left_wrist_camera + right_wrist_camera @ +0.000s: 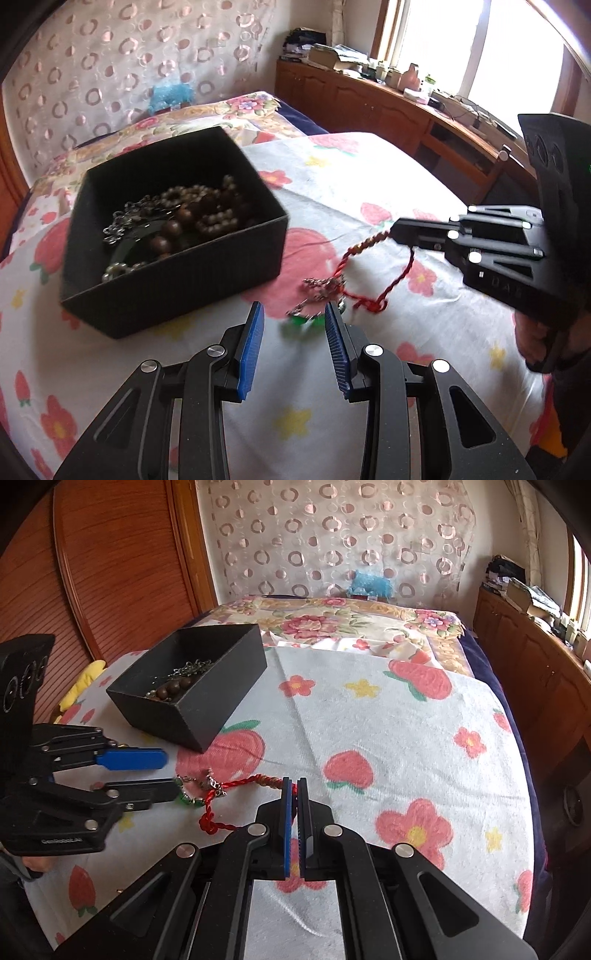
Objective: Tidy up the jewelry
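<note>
Your left gripper [294,314] sits closest to the lens, its blue pads spread apart over a green-beaded bracelet [306,321] that lies on the towel between them and is blurred, so you cannot tell whether a pad touches it. Your right gripper [294,786] has its fingers closed on a red braided cord bracelet [236,794], whose loop trails onto the towel and runs across a small silver chain [321,288] beside the green beads.

You are working on a white towel [388,716] printed with strawberries, pink flowers and yellow stars, spread over a bed. Toward its far left corner stands a black box [177,273], and you can see brown wooden beads [173,229], pale pearl strands and a silver chain heaped inside it. The three loose pieces lie just off the box's near right corner.

Beyond the towel you see a floral quilt [332,624], then a sheer curtain [332,535] patterned with pink rings. A wooden cabinet [369,107] cluttered with books and bottles runs under a bright window [498,55], and a slatted wooden panel [122,565] stands at the bed's other side
</note>
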A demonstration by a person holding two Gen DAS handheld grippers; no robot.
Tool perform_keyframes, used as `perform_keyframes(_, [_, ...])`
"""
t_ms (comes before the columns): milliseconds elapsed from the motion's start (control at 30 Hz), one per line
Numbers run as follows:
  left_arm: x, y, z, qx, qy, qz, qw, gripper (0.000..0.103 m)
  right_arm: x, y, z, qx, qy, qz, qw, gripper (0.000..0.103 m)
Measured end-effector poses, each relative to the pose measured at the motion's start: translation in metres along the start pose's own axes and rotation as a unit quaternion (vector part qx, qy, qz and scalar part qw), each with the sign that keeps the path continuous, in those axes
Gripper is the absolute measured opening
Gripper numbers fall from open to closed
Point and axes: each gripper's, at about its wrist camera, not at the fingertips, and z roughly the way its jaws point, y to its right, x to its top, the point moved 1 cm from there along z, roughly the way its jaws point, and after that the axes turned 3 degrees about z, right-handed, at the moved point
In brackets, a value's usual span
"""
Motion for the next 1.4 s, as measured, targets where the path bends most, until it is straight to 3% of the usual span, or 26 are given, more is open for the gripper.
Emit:
perform_keyframes(333, [0.000, 0.012, 0.009, -0.005, -0.003, 0.004, 1.0000, 0.032, -0.004, 0.002, 0.001, 0.000, 0.001, 0.002, 1.000, 0.003])
perform_keyframes(400, [-0.001, 0.012, 0.008, -0.012, 0.001, 0.009, 0.9999, 0.024, -0.003, 0.003, 0.001, 0.001, 0.001, 0.004, 1.000, 0.003])
perform_keyframes(633, [-0.004, 0.012, 0.007, -0.028, 0.003, 0.006, 0.9996, 0.021, -0.002, 0.005, 0.000, 0.004, 0.002, 0.001, 1.000, 0.003])
perform_keyframes(667, [-0.005, 0.011, 0.008, -0.029, 0.000, 0.003, 0.9996, 0.004, -0.002, 0.005, -0.001, 0.004, 0.002, 0.001, 1.000, 0.003])
perform_keyframes(1067, [-0.004, 0.007, -0.002, -0.029, 0.011, 0.001, 0.9995, 0.000, -0.002, 0.010, -0.003, -0.001, 0.005, 0.002, 1.000, 0.003])
perform_keyframes(1400, [-0.005, -0.008, -0.050, -0.030, 0.055, -0.017, 0.9979, 0.000, -0.001, 0.016, -0.003, -0.021, 0.008, 0.001, 1.000, 0.003])
